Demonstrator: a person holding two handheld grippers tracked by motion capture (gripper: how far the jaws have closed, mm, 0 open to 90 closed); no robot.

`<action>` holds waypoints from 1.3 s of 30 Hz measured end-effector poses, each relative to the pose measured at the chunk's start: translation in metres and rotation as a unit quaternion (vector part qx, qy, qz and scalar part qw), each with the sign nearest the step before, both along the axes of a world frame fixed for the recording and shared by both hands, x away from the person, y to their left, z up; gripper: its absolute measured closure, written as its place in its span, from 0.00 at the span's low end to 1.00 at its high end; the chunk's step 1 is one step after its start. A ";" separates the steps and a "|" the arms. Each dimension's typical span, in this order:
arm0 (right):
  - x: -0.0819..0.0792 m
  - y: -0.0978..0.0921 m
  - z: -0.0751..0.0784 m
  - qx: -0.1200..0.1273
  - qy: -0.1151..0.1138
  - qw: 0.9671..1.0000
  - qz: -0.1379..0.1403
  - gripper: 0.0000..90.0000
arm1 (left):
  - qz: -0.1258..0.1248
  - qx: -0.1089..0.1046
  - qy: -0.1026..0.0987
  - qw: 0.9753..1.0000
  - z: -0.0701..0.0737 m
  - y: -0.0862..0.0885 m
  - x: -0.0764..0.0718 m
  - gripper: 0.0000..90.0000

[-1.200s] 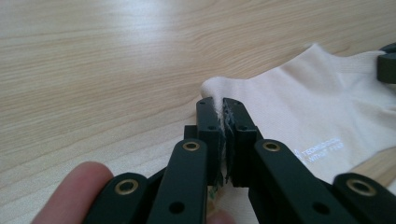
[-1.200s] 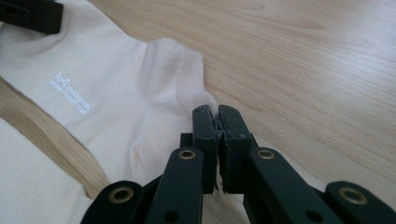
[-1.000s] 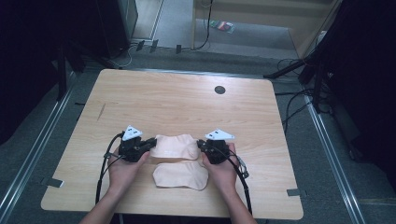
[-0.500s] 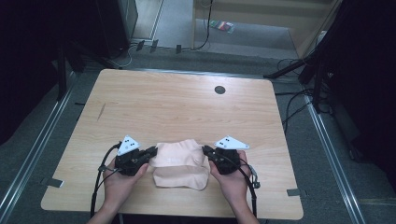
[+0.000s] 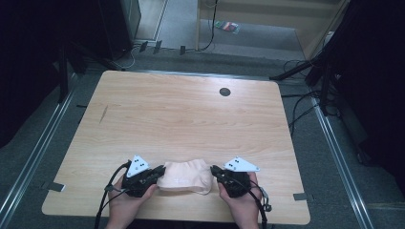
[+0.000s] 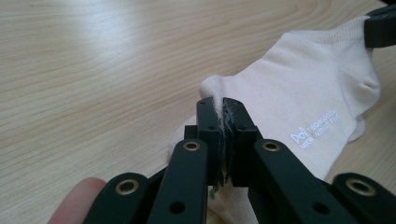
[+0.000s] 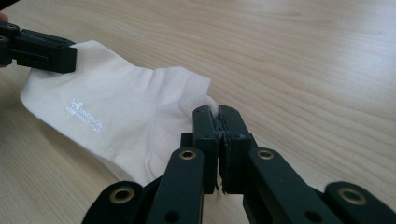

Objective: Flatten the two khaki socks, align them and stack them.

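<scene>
Pinching one end of a pale sock (image 5: 184, 176), the left gripper (image 5: 160, 172) is squeezing its jaws tight on the cloth. The right gripper (image 5: 215, 171) is biting the sock's other end with closed jaws too. Each hand (image 5: 125, 205) is holding its gripper just beside the sock. The sock is lying on the wooden table (image 5: 181, 119), close to its near edge, well apart from the dark round hole (image 5: 224, 91).
</scene>
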State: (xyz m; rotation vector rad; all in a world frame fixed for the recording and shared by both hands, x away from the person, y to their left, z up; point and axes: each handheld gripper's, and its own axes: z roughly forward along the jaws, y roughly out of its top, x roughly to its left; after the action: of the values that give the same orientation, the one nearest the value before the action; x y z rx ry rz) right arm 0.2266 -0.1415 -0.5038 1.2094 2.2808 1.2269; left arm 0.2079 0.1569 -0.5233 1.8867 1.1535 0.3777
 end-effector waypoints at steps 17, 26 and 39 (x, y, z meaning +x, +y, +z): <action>-0.004 0.000 -0.016 -0.016 0.034 0.999 0.007 0.97 | -0.002 0.046 0.000 0.999 -0.016 -0.007 -0.001 0.97; -0.002 0.002 -0.022 -0.026 0.035 0.999 0.007 0.97 | 0.004 0.063 -0.001 0.998 -0.021 -0.009 0.001 0.97; 0.002 -0.005 -0.022 -0.038 0.032 0.999 -0.017 0.99 | 0.035 0.065 -0.026 0.997 -0.016 -0.002 0.000 0.98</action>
State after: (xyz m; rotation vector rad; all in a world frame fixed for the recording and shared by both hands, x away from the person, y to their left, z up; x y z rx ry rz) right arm 0.2289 -0.1466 -0.5261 1.2723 2.3199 1.0953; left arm 0.2076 0.1553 -0.5390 1.9389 1.1873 0.5499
